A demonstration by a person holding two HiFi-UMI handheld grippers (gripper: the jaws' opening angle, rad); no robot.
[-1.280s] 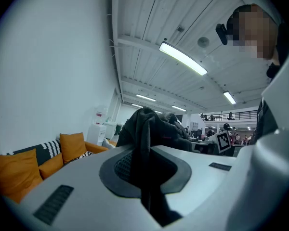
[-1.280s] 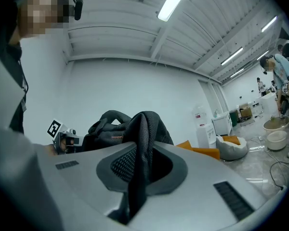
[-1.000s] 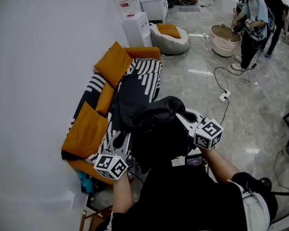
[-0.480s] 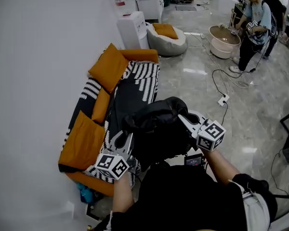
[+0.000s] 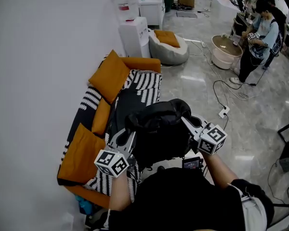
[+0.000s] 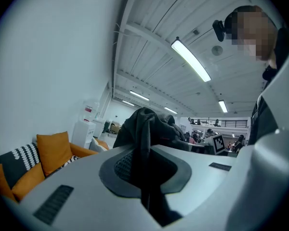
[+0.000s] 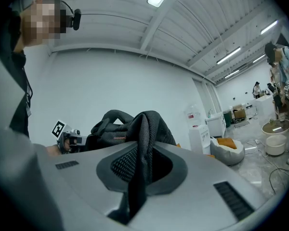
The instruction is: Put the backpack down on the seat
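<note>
Head view: the backpack [image 5: 159, 134] is being held up by the near end of the sofa [image 5: 135, 93], not yet resting on its seat. A strap [image 6: 145, 162] is being pinched between the narrowed jaws of the left gripper [image 5: 124, 141], and a second strap [image 7: 137, 177] in the right gripper [image 5: 189, 123], likely so the load is being kept level for lowering.

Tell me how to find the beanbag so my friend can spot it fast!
Start at the orange sofa against the white wall. Past its far end stands a white water dispenser, and the beanbag sits on the floor beside it. It's the only round, pale grey seat, with one orange cushion on top.
</note>
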